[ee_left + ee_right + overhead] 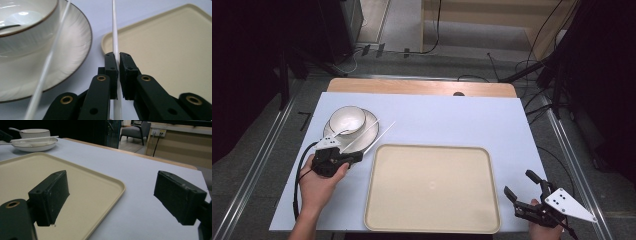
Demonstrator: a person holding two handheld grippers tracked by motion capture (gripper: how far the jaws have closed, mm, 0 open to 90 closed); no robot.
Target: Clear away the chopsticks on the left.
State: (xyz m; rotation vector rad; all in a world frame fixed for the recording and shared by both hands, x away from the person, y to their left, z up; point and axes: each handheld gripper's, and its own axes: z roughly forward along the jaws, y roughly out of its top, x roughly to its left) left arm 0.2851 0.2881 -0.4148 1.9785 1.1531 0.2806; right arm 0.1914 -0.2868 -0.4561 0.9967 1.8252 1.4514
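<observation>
My left gripper [360, 155] [117, 56] is shut on a thin white chopstick [380, 136] [114, 35] that points away toward the far right, just past the tray's near-left corner. A second white chopstick [362, 134] [47, 67] lies slanted across the rim of a white plate [371, 120] [72, 47]. On that plate stands a white bowl [347, 119] [22, 27] with a dark rim, and a spoon handle [13, 129] sticks out of it. A beige tray [432, 187] [82, 185] lies mid-table. My right gripper [518, 182] [115, 192] is open over the tray's near-right corner, nothing between its jaws.
A pale blue mat [452, 120] covers the wooden table [422, 87]. Cables and dark stands crowd the floor beyond the far edge. In the right gripper view an armchair [136, 131] stands far behind the table.
</observation>
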